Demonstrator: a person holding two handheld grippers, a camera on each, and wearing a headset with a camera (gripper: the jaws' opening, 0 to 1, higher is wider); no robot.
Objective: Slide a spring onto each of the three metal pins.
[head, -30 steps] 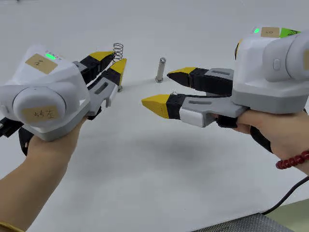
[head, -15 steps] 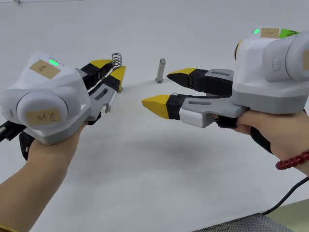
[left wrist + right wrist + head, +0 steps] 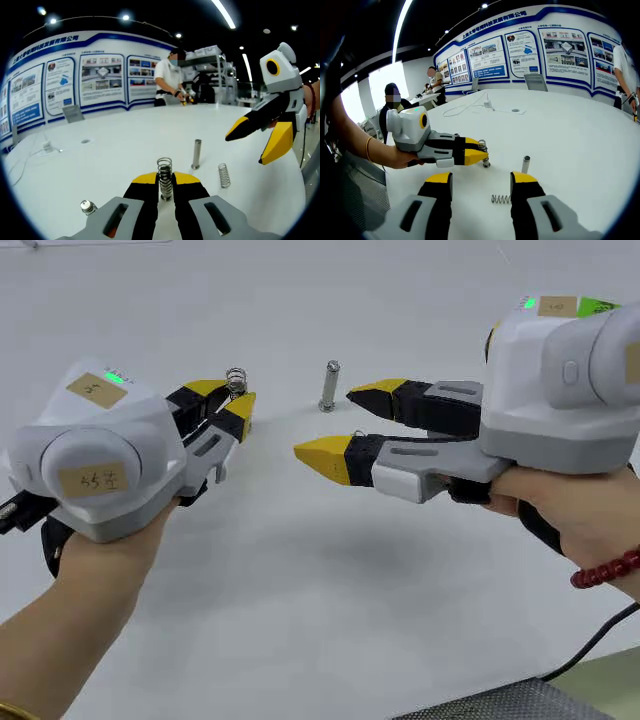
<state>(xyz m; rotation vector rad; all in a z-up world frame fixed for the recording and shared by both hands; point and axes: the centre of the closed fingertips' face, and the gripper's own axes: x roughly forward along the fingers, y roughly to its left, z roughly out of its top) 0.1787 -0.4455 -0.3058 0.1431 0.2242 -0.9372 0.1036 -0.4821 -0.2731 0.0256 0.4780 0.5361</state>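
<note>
My left gripper (image 3: 232, 400) is shut on an upright spring (image 3: 236, 380), which stands between its yellow tips in the left gripper view (image 3: 164, 177). Below it a pin base (image 3: 486, 163) shows on the table. A bare metal pin (image 3: 329, 386) stands upright just to the right. My right gripper (image 3: 325, 422) hovers open beside that pin, holding nothing. A loose spring (image 3: 501, 199) lies on the table between the right gripper's tips, also visible as the loose spring (image 3: 223, 175) beyond the left jaws. Another pin (image 3: 87, 206) sits low at the left.
The white table (image 3: 300, 580) spreads wide around the pins. A cable (image 3: 590, 645) and a dark mesh surface (image 3: 500, 705) lie at the near right edge. People stand at other tables far behind.
My left gripper has moved down and slightly nearer with the spring, which now sits lower than a second ago. The right gripper has stayed in place, open.
</note>
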